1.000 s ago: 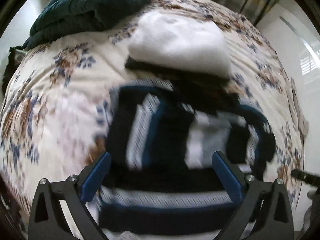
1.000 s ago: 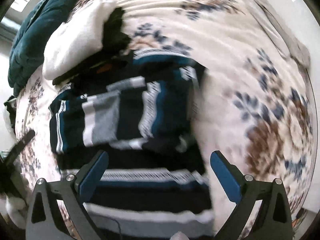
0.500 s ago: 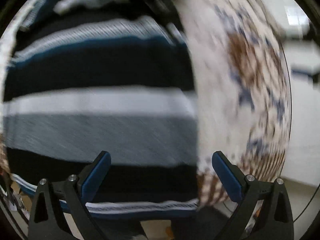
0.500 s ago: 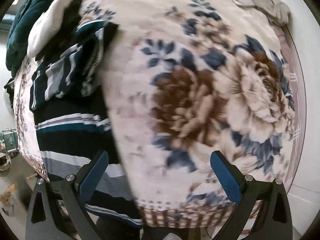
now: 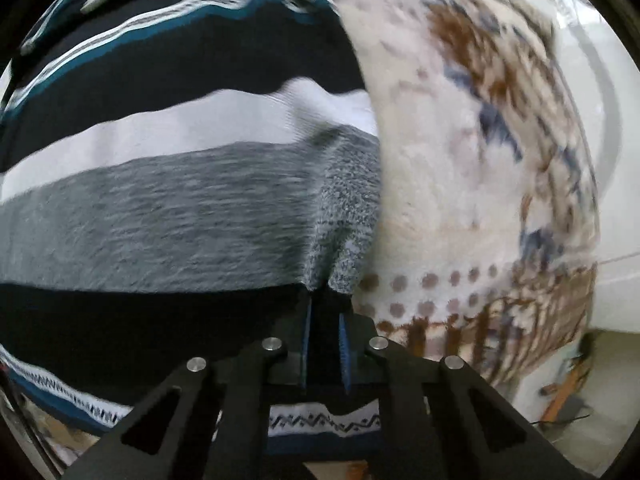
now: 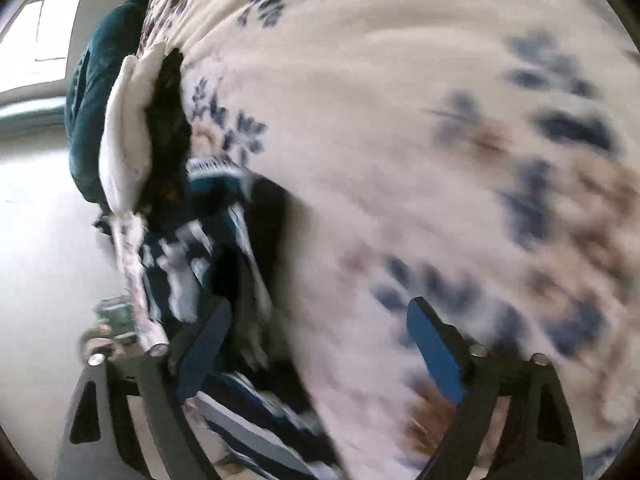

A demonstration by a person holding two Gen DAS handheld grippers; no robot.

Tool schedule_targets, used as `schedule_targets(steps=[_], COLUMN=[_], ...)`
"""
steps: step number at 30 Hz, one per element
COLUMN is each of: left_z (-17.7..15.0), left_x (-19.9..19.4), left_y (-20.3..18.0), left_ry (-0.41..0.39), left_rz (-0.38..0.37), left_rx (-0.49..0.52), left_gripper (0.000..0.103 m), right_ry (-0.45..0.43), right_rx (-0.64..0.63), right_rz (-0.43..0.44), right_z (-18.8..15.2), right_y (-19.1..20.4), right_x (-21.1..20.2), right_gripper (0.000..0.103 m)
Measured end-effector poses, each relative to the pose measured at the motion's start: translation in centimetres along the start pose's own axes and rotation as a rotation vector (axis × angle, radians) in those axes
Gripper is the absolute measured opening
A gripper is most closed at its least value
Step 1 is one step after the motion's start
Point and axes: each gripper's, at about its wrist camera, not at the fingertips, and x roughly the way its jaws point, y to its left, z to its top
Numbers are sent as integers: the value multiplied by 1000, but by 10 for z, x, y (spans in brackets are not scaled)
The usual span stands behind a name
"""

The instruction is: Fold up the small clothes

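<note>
pinching the near edge of the striped sweater (image 5: 168, 200), the left gripper (image 5: 324, 344) has its jaws clenched on the dark hem band, probably to lift it for a fold. the right gripper (image 6: 316, 344) is closing, with its jaws apart over the sweater's side edge and not yet gripping. the sweater lies flat on the floral blanket (image 6: 400, 120). beyond sits a white folded garment (image 6: 128, 140). no readable writing.

Visible item count: one striped knit sweater (image 5: 192, 200), one floral blanket (image 6: 400, 128), one white folded garment (image 6: 124, 148) resting on one black garment (image 6: 170, 128), one teal quilt (image 6: 86, 120), and two grippers, left gripper (image 5: 324, 332) and right gripper (image 6: 316, 340).
</note>
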Motion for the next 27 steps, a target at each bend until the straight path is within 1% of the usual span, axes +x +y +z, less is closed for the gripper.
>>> schedule_targets(steps=[2,4,5,6,7,8,11,12,13,14,17,19,20,21,22,24,25,27], left_z=[-3,-6,-7,-9,-10,-11,-14,-13,-15,-18,-28,-37,-40,-45,-50,-60,-65,-72], left_x=[-14,-31,-41,-50,-61,-71,-101,-109,-110,-120,-133,-142,-144,-148,-149,-154,-154,-153], left_y=[8,15,19,22,28,35,62,75,82,98,136,167,178,194,205,236,250,277], left_ry=[-19,-41,-54,-70,-86,-102,-159,-171,-179,-194,-216,-231,-235,-240,-246,-262,-269,-270], left_rz=[-22,-41,-48,-55,-61,-67,-76,-86,-91,-107,-139,-166,-179,-197,-203,-223,-224,-241], left_rx=[-36,-70,-88,-105,-122,-141,-190,-208,-226,-262,-334,-400,-425,-453,-478,-523,-542,-565], left_gripper=[9,9,9,9,8,8,8,8,8,8,8,8,8,8,8,7,7,7], right_ry=[28,55,67,73,72,63,0,-15,-20,-25,-41,-47,-48,-43,-34,-26,-20,-16], right_rx=[25,70,98,116,126,126,64,31,8,-22,-103,-160,-192,-211,-233,-274,-297,-342], right_rz=[34,61,75,77,73,65,-3,-25,-30,-42,-77,-105,-121,-130,-143,-170,-179,-205], right_z=[17,31,36,38,37,37,32,29,27,24,16,8,4,1,-3,-11,-17,-28], right_y=[10,16,19,22,25,30,61,78,91,107,157,199,225,239,260,307,322,366], right_x=[26,50,62,70,77,79,69,61,56,49,34,30,33,32,39,58,65,96], right_gripper=[77,57,52,36,17,10,9,9,9,9,8,8,8,8,8,8,8,8])
